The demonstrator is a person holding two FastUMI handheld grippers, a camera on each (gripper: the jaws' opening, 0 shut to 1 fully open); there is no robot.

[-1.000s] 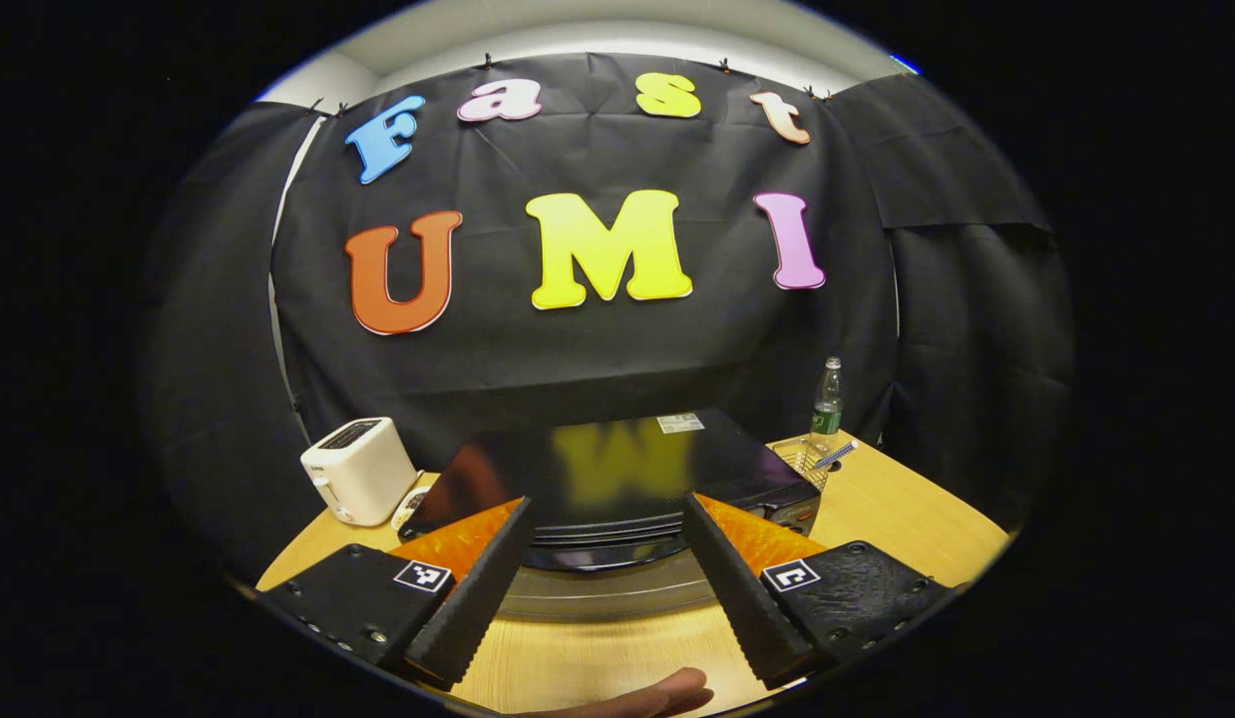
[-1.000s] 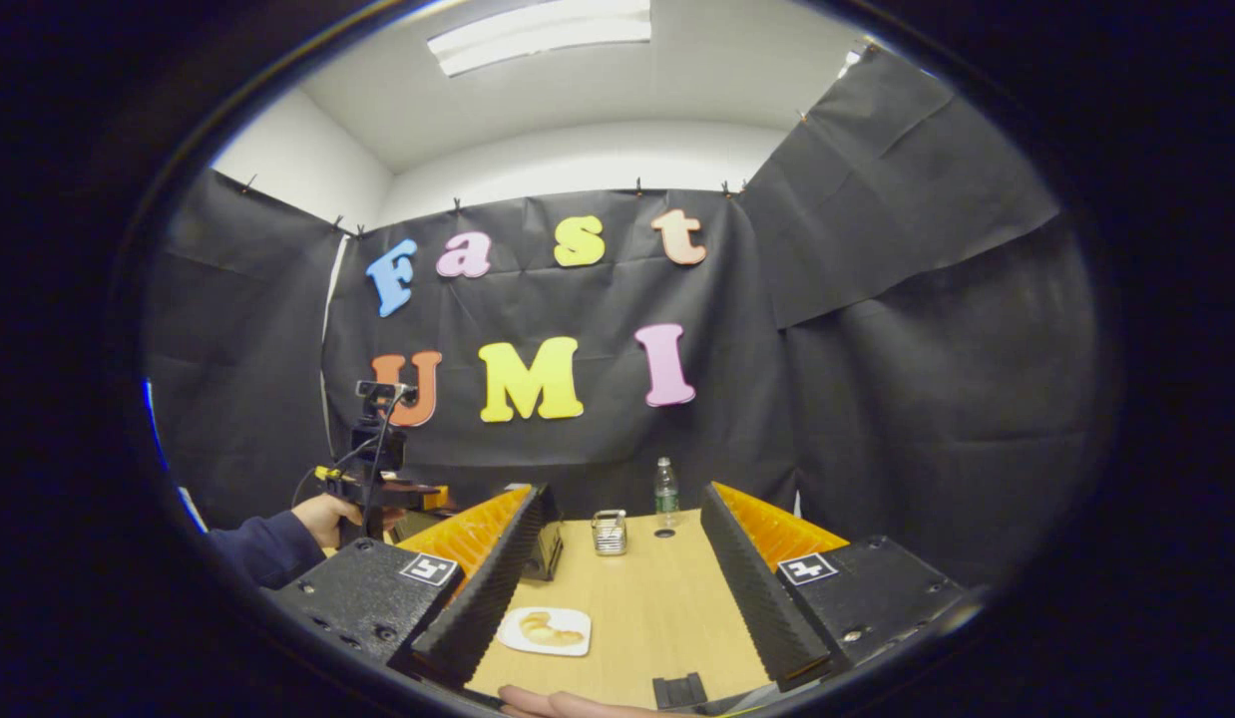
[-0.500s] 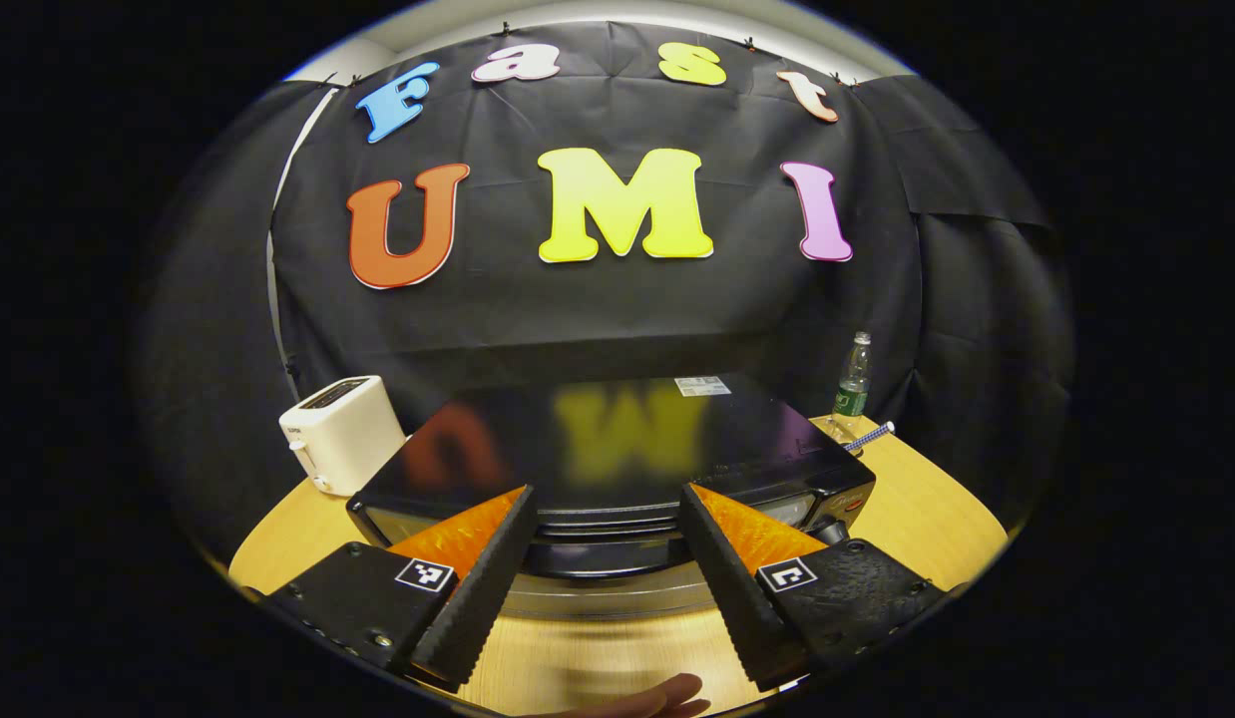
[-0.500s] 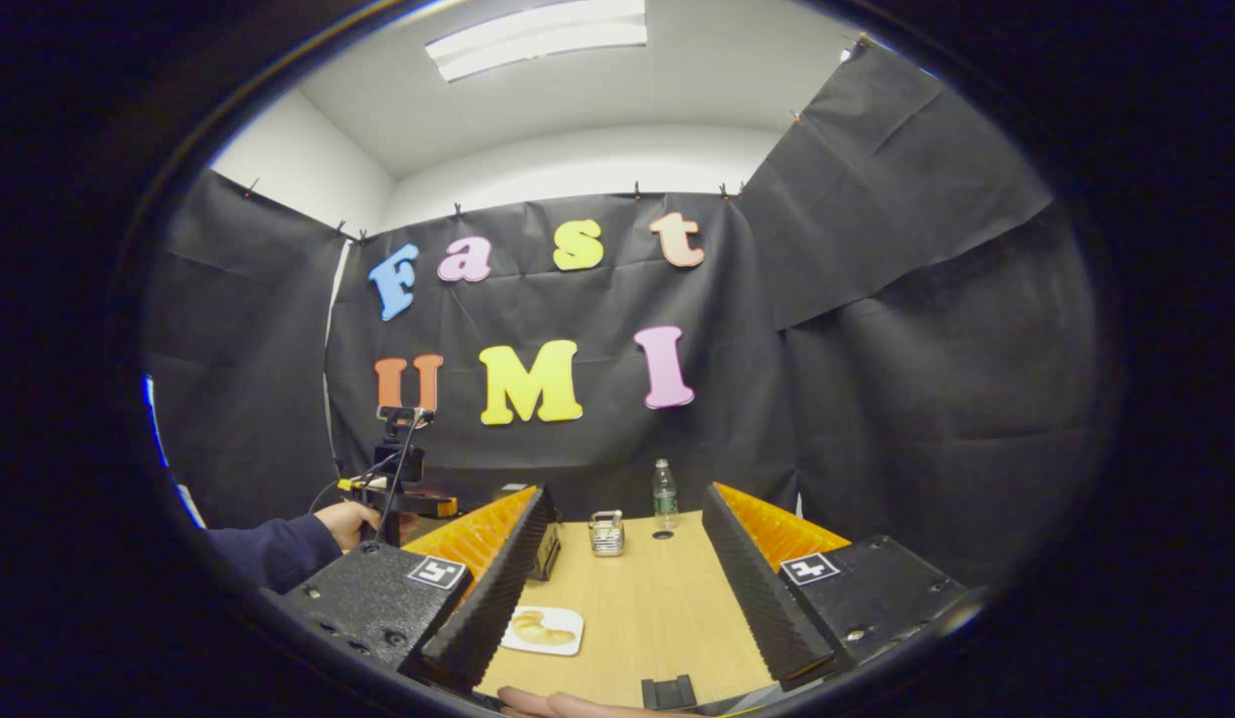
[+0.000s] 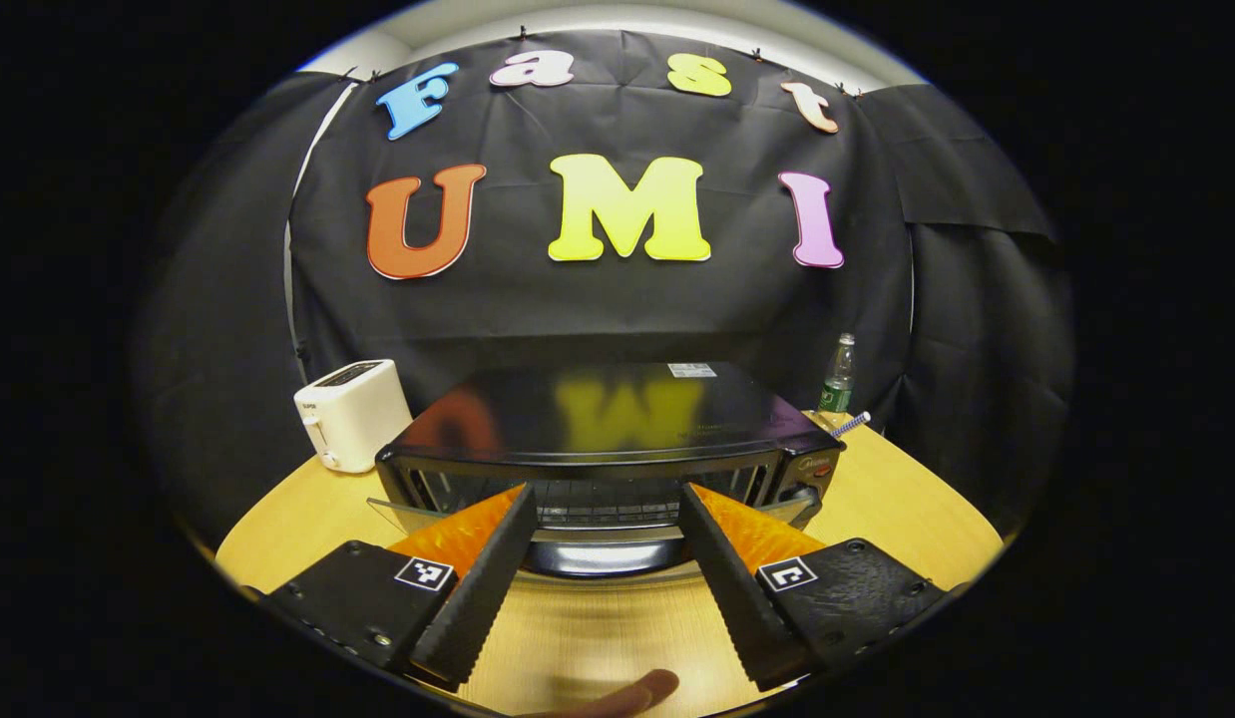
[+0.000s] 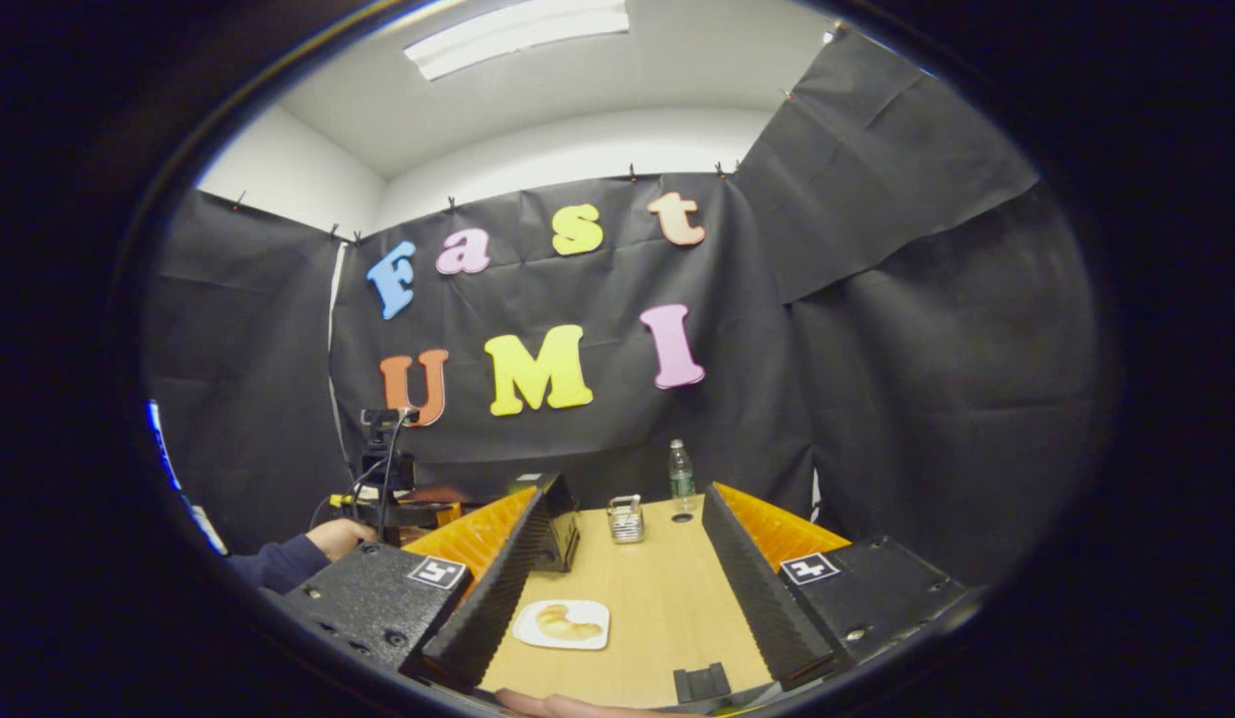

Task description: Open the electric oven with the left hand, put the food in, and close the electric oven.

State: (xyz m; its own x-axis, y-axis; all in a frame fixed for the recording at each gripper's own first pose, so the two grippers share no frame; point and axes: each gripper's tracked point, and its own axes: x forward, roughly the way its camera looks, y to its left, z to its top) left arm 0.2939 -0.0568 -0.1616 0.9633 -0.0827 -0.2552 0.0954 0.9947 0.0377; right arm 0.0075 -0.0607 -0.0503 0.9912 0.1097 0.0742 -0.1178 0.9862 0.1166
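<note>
Glossy black oven (image 5: pixel 617 414) on matt wood-grain table (image 5: pixel 907 514).

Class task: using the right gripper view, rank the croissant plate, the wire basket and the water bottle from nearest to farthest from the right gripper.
1. Plate with the croissant: on the table between the right gripper fingers, toward the left one.
2. Wire basket: mid-table, beyond the fingertips.
3. Water bottle: at the table's far edge by the wall, just right of the basket.

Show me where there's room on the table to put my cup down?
There is bare wood between the white plate holding the croissant and the small metal rack, beside the water bottle. More bare table lies to the right of the oven. Right at the oven's front it is crowded: the open left gripper sits there.
</note>
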